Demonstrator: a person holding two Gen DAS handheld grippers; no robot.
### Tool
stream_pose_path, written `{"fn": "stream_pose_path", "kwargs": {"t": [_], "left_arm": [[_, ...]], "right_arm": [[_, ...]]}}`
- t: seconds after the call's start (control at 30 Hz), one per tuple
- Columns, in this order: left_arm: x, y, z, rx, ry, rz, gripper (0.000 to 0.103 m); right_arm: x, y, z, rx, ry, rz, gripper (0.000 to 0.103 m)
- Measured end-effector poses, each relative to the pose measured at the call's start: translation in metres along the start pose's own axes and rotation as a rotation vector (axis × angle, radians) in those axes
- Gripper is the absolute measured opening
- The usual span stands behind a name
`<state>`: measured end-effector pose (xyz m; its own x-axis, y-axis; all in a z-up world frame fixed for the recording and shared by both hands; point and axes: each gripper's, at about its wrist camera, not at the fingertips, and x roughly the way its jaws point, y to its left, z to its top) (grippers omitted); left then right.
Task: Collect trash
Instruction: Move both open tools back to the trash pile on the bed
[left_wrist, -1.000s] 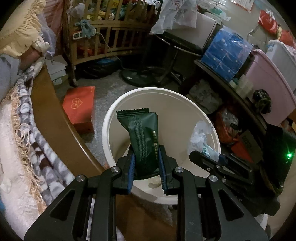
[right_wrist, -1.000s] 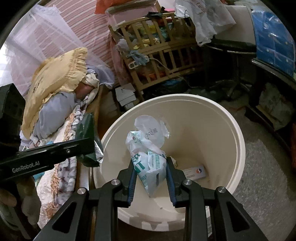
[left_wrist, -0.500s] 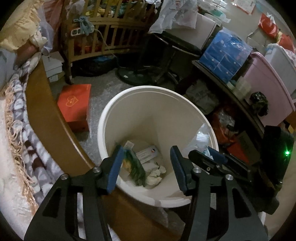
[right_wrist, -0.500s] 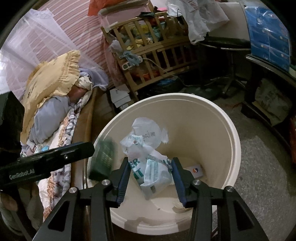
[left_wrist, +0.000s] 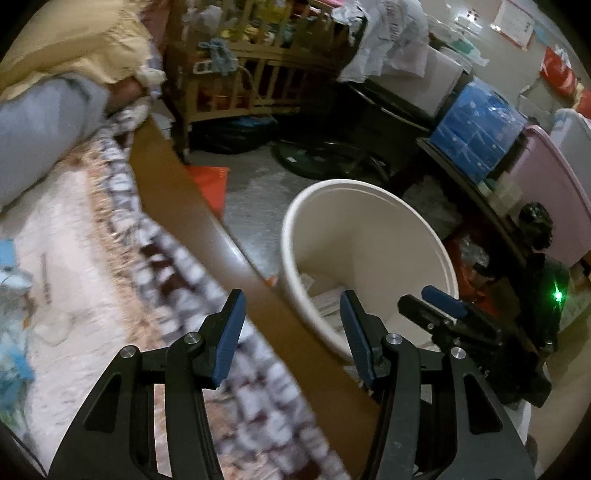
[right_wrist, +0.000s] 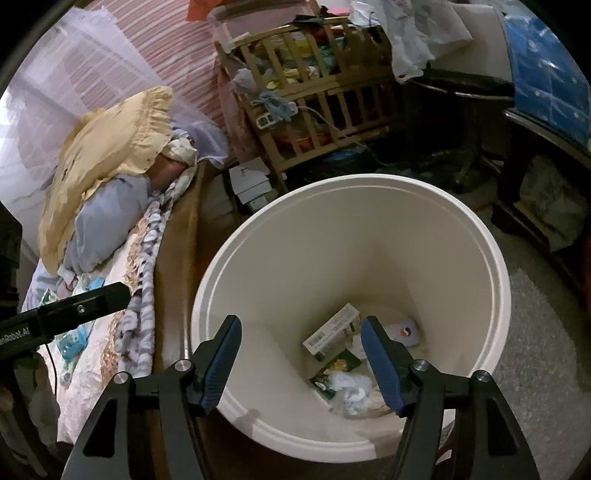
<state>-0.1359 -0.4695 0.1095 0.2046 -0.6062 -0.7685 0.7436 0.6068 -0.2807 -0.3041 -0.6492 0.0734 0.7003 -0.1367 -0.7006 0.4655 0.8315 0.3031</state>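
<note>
A white trash bin (right_wrist: 369, 221) stands on the floor beside the bed; it also shows in the left wrist view (left_wrist: 369, 206). At its bottom lie a green wrapper (right_wrist: 334, 371), a small carton (right_wrist: 330, 332), a white card (right_wrist: 404, 332) and crumpled plastic (right_wrist: 354, 393). My right gripper (right_wrist: 301, 363) is open and empty, held over the bin's near side. My left gripper (left_wrist: 291, 338) is open and empty, over the bed's wooden edge (left_wrist: 207, 221), left of the bin. More wrappers (right_wrist: 74, 339) lie on the bed.
A bed with a fringed blanket (left_wrist: 110, 229), a yellow pillow (right_wrist: 107, 147) and a grey one (right_wrist: 99, 229) fills the left. A wooden crib (right_wrist: 317, 99) stands behind. A red box (left_wrist: 210, 181) lies on the floor. Shelves with blue packs (left_wrist: 476, 125) and a pink tub (left_wrist: 550, 192) line the right.
Both grippers opened. The green wrapper fell from the left one and the plastic bag from the right one into the bin. My left gripper then swung left toward the bed.
</note>
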Motion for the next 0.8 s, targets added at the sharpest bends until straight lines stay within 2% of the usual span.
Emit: {"fn": "stream_pose_path", "kwargs": {"t": [0.33, 0.6, 0.8], "left_arm": [[-0.047, 0.039, -0.022, -0.033, -0.049, 0.1, 0.051], [-0.083, 0.077, -0.047, -0.079, -0.071, 0.178, 0.051], [-0.113, 0.117, -0.073, -0.15, -0.076, 0.216, 0.051]], "right_arm": [[-0.009, 0.046, -0.009, -0.088, 0.012, 0.048, 0.065], [-0.007, 0.101, -0.021, -0.159, 0.044, 0.114, 0.065], [-0.006, 0.15, -0.028, -0.23, 0.062, 0.18, 0.065]]}}
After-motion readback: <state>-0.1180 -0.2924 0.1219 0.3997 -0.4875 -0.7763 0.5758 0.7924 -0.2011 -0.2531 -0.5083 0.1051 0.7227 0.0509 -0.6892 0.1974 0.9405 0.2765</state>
